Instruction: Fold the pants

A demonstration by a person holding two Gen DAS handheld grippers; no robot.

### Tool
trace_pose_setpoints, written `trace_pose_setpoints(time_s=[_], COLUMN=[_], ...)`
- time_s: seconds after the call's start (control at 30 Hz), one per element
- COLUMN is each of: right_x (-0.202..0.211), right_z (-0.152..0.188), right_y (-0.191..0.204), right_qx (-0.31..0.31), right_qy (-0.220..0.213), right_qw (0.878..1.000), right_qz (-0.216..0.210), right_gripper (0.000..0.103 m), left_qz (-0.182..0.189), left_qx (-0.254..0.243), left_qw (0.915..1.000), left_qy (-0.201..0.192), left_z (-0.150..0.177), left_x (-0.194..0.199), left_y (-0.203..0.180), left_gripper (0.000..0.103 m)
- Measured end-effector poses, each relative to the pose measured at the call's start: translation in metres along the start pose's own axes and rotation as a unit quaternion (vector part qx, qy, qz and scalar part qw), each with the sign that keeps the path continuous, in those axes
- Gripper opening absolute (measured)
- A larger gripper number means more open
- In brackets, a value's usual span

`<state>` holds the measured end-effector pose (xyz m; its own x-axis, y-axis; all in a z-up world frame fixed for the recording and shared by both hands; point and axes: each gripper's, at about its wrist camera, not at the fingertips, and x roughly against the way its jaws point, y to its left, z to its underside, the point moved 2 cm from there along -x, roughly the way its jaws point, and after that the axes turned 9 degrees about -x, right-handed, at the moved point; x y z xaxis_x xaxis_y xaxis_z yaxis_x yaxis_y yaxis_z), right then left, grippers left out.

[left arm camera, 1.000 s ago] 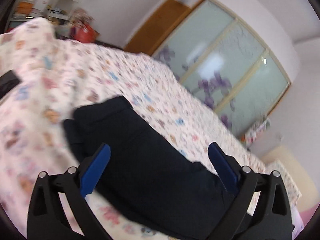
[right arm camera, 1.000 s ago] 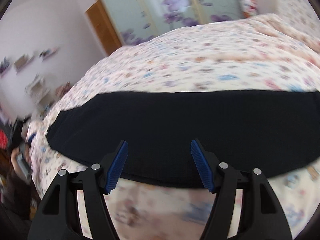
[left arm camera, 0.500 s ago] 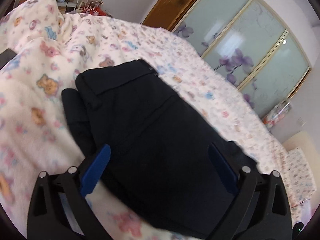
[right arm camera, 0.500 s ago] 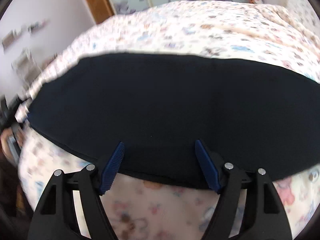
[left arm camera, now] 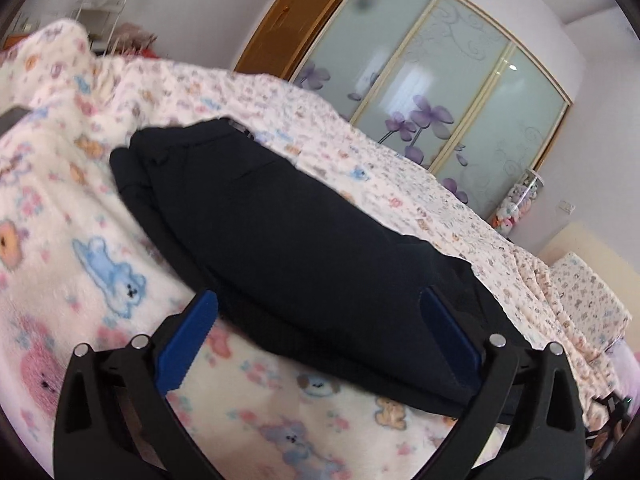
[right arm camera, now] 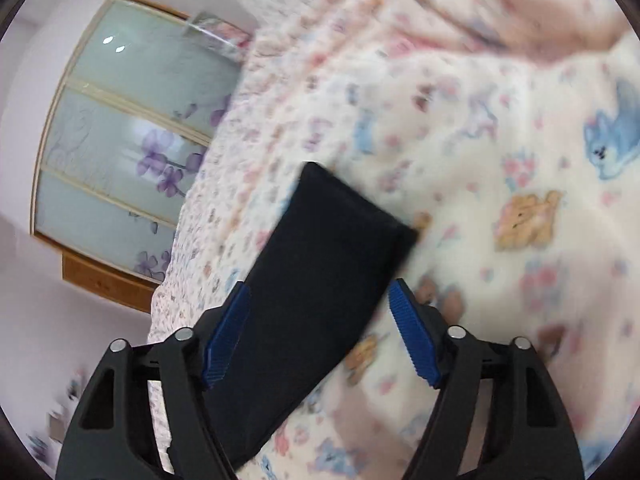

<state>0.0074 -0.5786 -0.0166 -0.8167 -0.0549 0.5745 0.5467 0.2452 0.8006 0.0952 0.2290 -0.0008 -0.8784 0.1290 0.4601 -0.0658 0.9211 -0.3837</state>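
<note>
Dark navy pants (left arm camera: 288, 232) lie flat on a bed, folded lengthwise, waistband at the far upper left. My left gripper (left arm camera: 320, 320) is open just above their near edge, holding nothing. In the right wrist view the leg end of the pants (right arm camera: 320, 264) runs away from me between the fingers. My right gripper (right arm camera: 320, 312) is open over it, holding nothing.
The bed is covered by a fluffy cream blanket with cartoon animals (left arm camera: 100, 272). A wardrobe with frosted glass doors and purple flowers (left arm camera: 440, 92) stands behind the bed. A wooden door (left arm camera: 288, 24) is to its left, shelving at the far left.
My right gripper has swung round from facing the pants' long side to looking along the leg end. My left gripper has drawn back toward the near edge.
</note>
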Motion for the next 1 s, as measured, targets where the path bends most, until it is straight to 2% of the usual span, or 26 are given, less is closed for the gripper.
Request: trace_pose_setpoints(time_s=[0.07,0.3,0.4,0.47,0.5,0.63,0.83,1.0], right_x=[-0.006,-0.035,-0.037,-0.037,-0.037,-0.034,-0.023,-0.011], right_z=[0.0,-0.006,-0.008,-0.006,-0.007,-0.008,-0.001,0.012], right_y=[-0.003,-0.007,-0.006,-0.007,-0.009,-0.012,0.004,0.032], right_qx=[-0.005,-0.003,0.004,0.015,0.016,0.025,0.071,0.145], right_qy=[-0.006,-0.015,-0.027,-0.036,-0.038,-0.051,-0.078,-0.106], right_qw=[1.0,0.999,0.999,0.998,0.998,0.998,0.994,0.983], right_qz=[0.019,0.043,0.04,0.044,0.041,0.032,0.021,0.02], right_gripper=[0.067,0.066,0.058,0.046,0.044,0.027,0.022,0.02], left_qz=[0.005,0.001,0.001,0.001,0.001,0.002,0.002,0.003], left_qx=[0.009,0.002,0.004,0.005,0.005,0.006,0.007,0.008], left_qw=[0.9999,1.0,1.0,1.0,1.0,1.0,1.0,0.9999], left_qy=[-0.004,0.002,0.003,0.006,0.007,0.007,0.007,0.006], left_z=[0.002,0.005,0.005,0.006,0.006,0.007,0.008,0.008], left_x=[0.001,-0.003,-0.004,-0.005,-0.006,-0.006,-0.006,-0.006], left_y=[0.004,0.003,0.004,0.005,0.005,0.006,0.005,0.006], left_gripper=[0.101,0.101,0.101,0.101,0.101,0.101,0.101,0.101])
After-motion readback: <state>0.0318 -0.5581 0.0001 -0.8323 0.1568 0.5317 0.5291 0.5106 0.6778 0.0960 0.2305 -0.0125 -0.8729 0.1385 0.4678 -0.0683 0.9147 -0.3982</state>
